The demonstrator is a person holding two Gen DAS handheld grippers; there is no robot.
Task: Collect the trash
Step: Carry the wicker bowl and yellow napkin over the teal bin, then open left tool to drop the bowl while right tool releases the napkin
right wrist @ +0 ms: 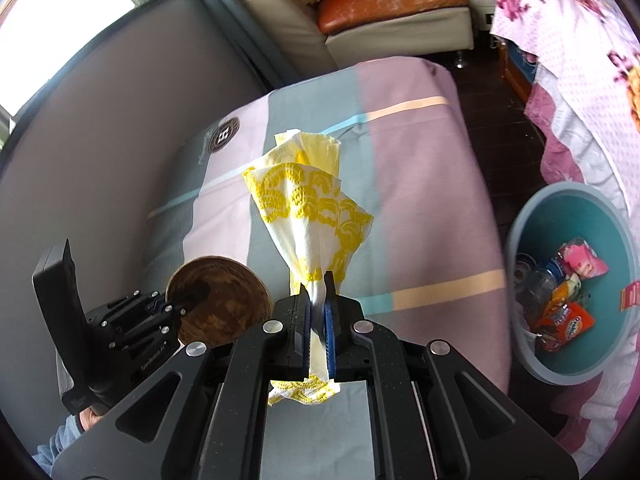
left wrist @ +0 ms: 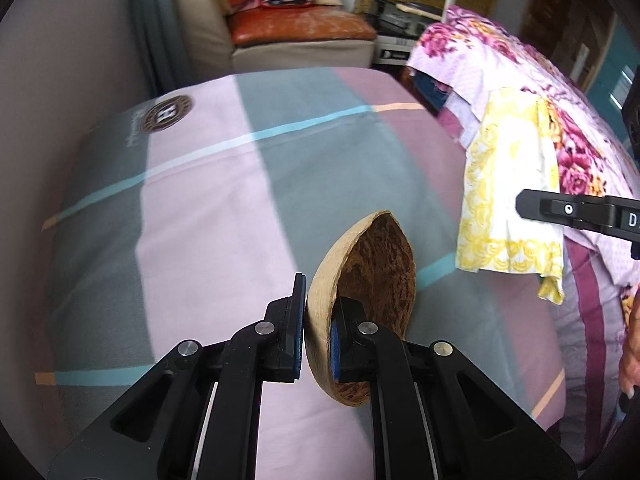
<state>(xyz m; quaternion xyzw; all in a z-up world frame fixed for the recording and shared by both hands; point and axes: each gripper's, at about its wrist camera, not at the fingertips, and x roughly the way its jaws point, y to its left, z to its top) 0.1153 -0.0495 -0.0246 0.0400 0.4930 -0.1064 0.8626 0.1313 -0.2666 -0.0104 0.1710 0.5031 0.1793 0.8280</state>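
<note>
A half coconut shell (left wrist: 368, 300) is pinched by its rim in the left gripper (left wrist: 318, 336), one pad inside the bowl and one outside, and is held above the striped bedsheet (left wrist: 208, 184); a yellow-patterned paper napkin (right wrist: 312, 216) is clamped in the shut right gripper (right wrist: 319, 320), with the teal bin (right wrist: 600, 216) of wrappers and bottles low to its right. The shell, hard and curved, smooth and pale outside and rough brown within, is gripped on a thin edge only, so it could be judged liable to pivot or slip free on a swing. The napkin is soft, crumpled and embossed; its loose fan could snag or tear before the bin is reached.
</note>
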